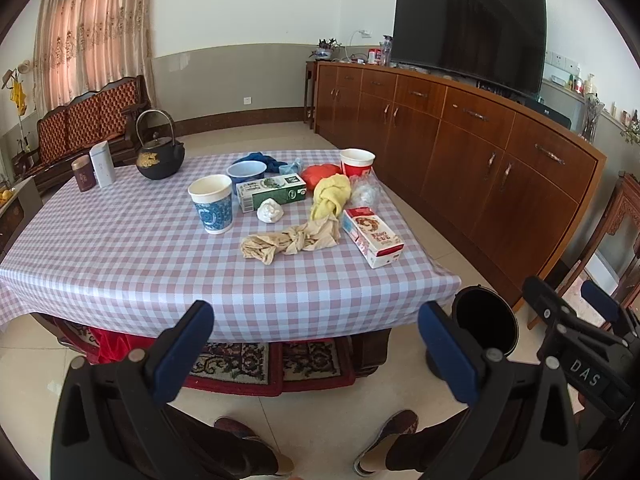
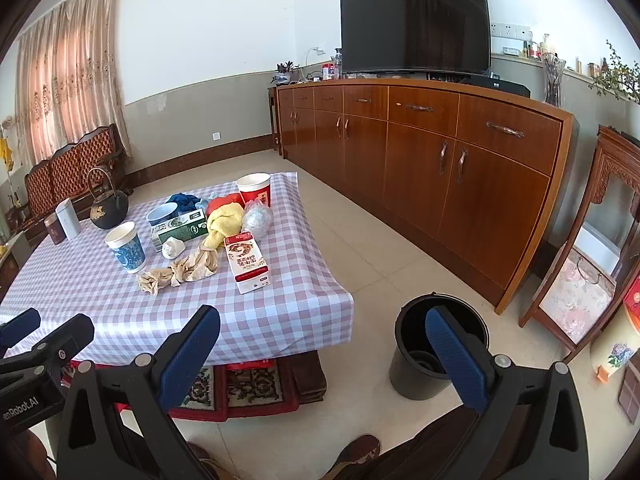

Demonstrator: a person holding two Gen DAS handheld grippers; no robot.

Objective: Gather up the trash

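Nothing looks collected yet. All the litter sits on the counter [image 1: 120, 248], and the black bin [image 2: 436, 344] on the tiled floor off the counter's right corner seems to hold no trash; only a dark round shape shows at its bottom.

The left hand-held gripper [image 1: 316, 344] and the right hand-held gripper [image 2: 324, 352] both hang released, blue ribbed pads spread wide with nothing between them, short of the counter's near edge.

Still to gather, by my reading:
- a crumpled white paper ball [image 1: 270, 210], soft and light;
- a knotted beige rag [image 1: 290, 240], limp and creased;
- a twisted yellow cloth [image 1: 330, 196], thick and fluffy;
- a red-and-white carton [image 1: 372, 236] lying on its side, stiff card with square corners;
- a green-and-white box [image 1: 272, 192], also flat-sided card;
- a clear crinkled plastic bag [image 1: 364, 192], glossy and slippery;
- a blue-patterned paper cup [image 1: 212, 204] and a red paper cup [image 1: 357, 162], both upright and thin-walled.

The counter wears a smooth pink-and-white checked cover. The black iron teapot [image 1: 160, 156] at the far left, rounded and heavy-looking, is probably not trash.
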